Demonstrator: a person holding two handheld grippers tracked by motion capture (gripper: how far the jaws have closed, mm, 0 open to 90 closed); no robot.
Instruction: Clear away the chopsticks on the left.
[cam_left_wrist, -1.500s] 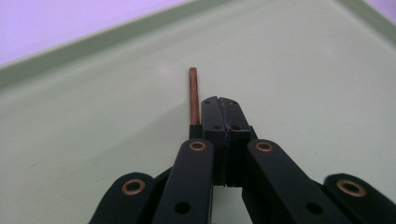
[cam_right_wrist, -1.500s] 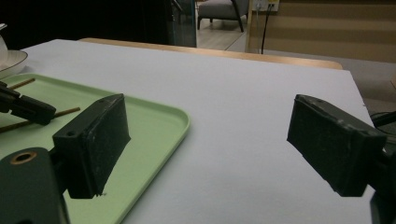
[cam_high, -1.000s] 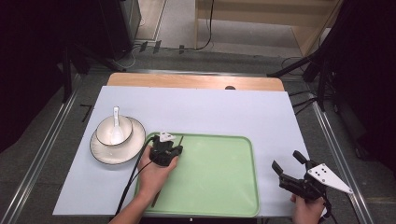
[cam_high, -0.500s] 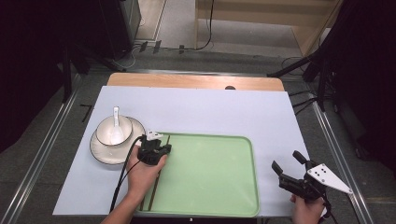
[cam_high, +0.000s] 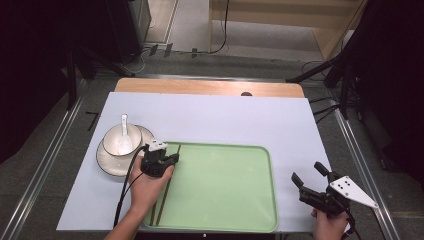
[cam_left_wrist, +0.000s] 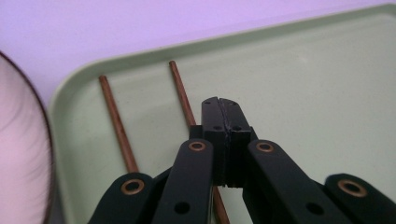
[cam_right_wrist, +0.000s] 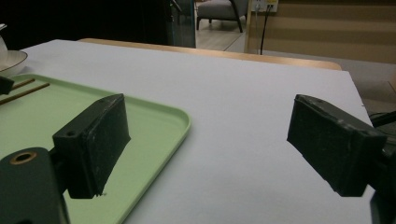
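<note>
Lying in the left end of the green tray (cam_high: 225, 200), two brown chopsticks (cam_high: 166, 187) run side by side along its left rim, far ends close to the far left corner, near ends close to the near rim. In my left gripper view the same pair (cam_left_wrist: 180, 95) shows as two thin rods on the tray floor, slightly splayed, the right one passing under my jaws.

My left gripper (cam_high: 172, 159) hovers over the far ends of the sticks. Its jaws are pressed flat together with nothing between them (cam_left_wrist: 224, 109); the sticks sit below, not gripped. My hand (cam_high: 147, 187) covers the middle of the sticks in the high view, and the cable trails back along my forearm.

Just left of the tray stands a white bowl (cam_high: 120, 140) on a white saucer (cam_high: 107, 165), a white spoon (cam_high: 124, 131) leaning in the bowl. The saucer rim lies close to the tray's left edge; contact I cannot tell.

My right gripper (cam_high: 310, 175) rests well apart, off the tray's near right corner over the pale sheet (cam_high: 225, 115) that covers the table. Its jaws stand wide apart and empty (cam_right_wrist: 210, 140), tray corner beside the left jaw.
</note>
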